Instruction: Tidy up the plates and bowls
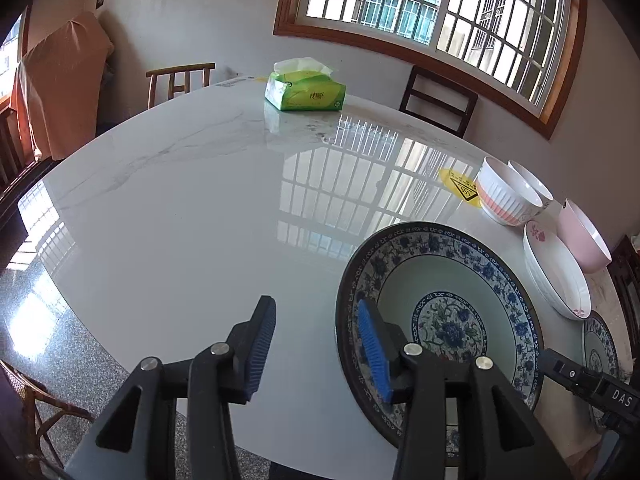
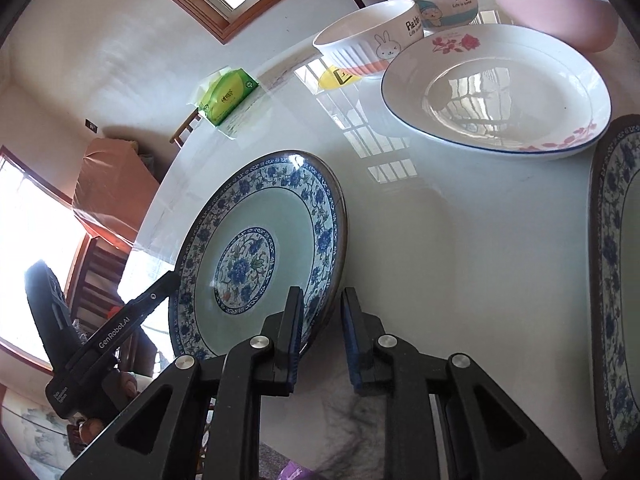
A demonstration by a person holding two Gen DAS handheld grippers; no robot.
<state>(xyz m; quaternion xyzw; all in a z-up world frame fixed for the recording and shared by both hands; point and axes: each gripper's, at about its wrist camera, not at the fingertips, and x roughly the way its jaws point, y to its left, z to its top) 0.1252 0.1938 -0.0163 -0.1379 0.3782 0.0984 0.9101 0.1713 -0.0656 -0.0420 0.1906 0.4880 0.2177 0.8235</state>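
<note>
White table (image 1: pixel 180 208) bears blue-patterned plate (image 1: pixel 440 312), its rim between left claw (image 1: pixel 320 348) fingers.

I see blue floral plate (image 1: pixel 440 312) flat near table edge; second one (image 2: pixel 616 280) at right; white rose dish (image 2: pixel 496 92), three bowls (image 2: pixel 368 40) (one pink) behind.

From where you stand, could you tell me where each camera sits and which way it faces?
Left wrist: on the left tool, looking forward and down across the table towards the window; its two fingers show, either side of the blue plate rim.
Right wrist: on the right tool, looking down over the same plate; its fingers and the left tool's body show.
Shared: the blue plate, tissue pack, rabbit bowl, flowered dish.
</note>
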